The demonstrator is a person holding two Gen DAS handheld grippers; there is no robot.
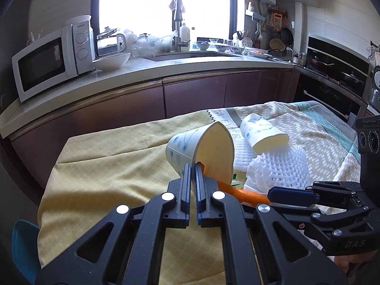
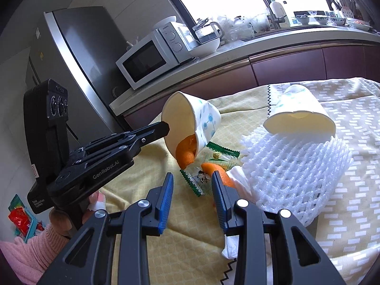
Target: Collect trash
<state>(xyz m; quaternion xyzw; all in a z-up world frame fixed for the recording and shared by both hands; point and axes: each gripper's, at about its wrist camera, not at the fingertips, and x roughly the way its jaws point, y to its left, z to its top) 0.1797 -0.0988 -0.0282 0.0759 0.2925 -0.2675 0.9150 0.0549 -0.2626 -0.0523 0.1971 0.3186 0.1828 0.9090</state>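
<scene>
Your right tongs [image 2: 192,187] spread wide, over wrappers | your left tongs [image 1: 192,171] clenched on paper cup [image 1: 201,152] rim, cup tipped, orange peel [image 2: 186,153] spilling out its mouth | foam net [image 2: 294,173] on cloth-covered counter [image 1: 106,166] | second cup [image 1: 261,133] lying against net | green wrappers [image 2: 222,153] below the cup.

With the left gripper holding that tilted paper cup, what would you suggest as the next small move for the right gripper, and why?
Probably close the right gripper on the loose orange peel beside its right finger. Its jaws are open, the left gripper is pinching the held cup by its rim, mouth tilted down toward the trash, with peel already inside. The wrappers can follow.
</scene>
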